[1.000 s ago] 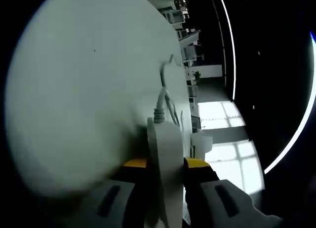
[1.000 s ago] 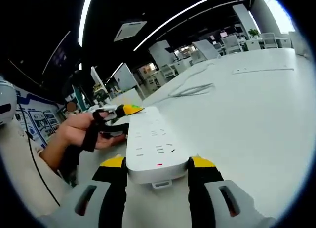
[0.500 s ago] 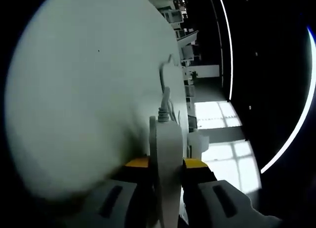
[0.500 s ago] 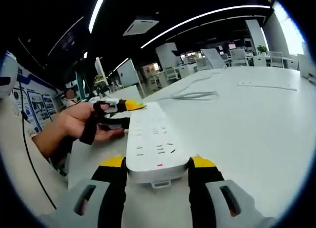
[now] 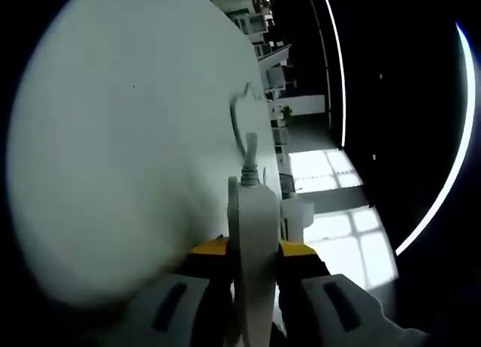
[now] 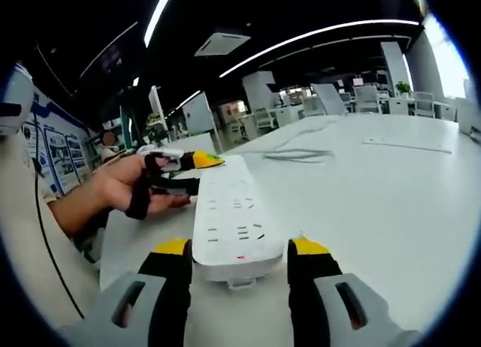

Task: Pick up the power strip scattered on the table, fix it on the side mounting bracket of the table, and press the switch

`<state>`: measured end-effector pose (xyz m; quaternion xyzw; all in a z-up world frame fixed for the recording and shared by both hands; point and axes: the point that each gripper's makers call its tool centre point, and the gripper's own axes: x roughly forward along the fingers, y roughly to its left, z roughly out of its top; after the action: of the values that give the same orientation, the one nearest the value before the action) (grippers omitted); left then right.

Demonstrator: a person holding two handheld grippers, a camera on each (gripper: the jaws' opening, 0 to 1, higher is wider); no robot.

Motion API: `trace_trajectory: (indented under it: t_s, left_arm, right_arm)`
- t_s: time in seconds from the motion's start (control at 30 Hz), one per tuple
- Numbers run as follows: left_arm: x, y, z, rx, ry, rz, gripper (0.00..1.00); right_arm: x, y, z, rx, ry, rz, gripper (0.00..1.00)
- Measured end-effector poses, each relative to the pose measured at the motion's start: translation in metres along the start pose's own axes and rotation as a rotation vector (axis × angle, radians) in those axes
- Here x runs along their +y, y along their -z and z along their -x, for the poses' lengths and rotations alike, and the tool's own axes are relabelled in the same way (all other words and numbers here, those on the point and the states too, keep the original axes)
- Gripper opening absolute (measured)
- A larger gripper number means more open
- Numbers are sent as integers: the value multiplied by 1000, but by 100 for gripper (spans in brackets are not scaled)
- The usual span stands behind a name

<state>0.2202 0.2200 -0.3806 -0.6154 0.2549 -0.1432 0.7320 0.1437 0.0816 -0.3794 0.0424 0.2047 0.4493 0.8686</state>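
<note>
The power strip is off the white table and held between both grippers, one at each end. In the right gripper view the right gripper has its yellow-tipped jaws closed against the two long sides of the strip's near end, where a small red mark sits on the top face beside the sockets. At the far end of the strip, to the left, the left gripper clamps the strip too, worked by the person's hand through black straps.

In the left gripper view the strip appears edge-on, standing thin and upright between the left gripper's two yellow pads, which press on its flat faces. Its cable leaves the far end and trails away across the tabletop.

As for progress, the pick-up looks done: the strip is lifted and secured at both ends, held roughly level over the table. The remaining steps look untouched. No side mounting bracket can be made out in either view, so the strip has yet to be carried to the table's edge and fixed there, and the switch has yet to be pressed. Whether the red mark is that switch cannot be told
</note>
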Motion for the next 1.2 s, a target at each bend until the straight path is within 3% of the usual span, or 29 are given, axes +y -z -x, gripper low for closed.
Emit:
trace_trajectory:
  t_s: [0.3,0.47,0.7,1.2]
  left_arm:
    - [-7,-4,3,10,40,-25,25]
    - [-14,-9,5,23,91,11,25]
    - [-17,-13,7,29,111,15,25]
    - [-29,-21,21,50,173,4,25]
  right_arm:
    - [2,-20,15,-82,-23,19,46]
    - [6,-24,21,-108,-36,20,47]
    - [14,-36,31,-160,-59,23,48]
    - [19,-40,35,-155,-53,50,47]
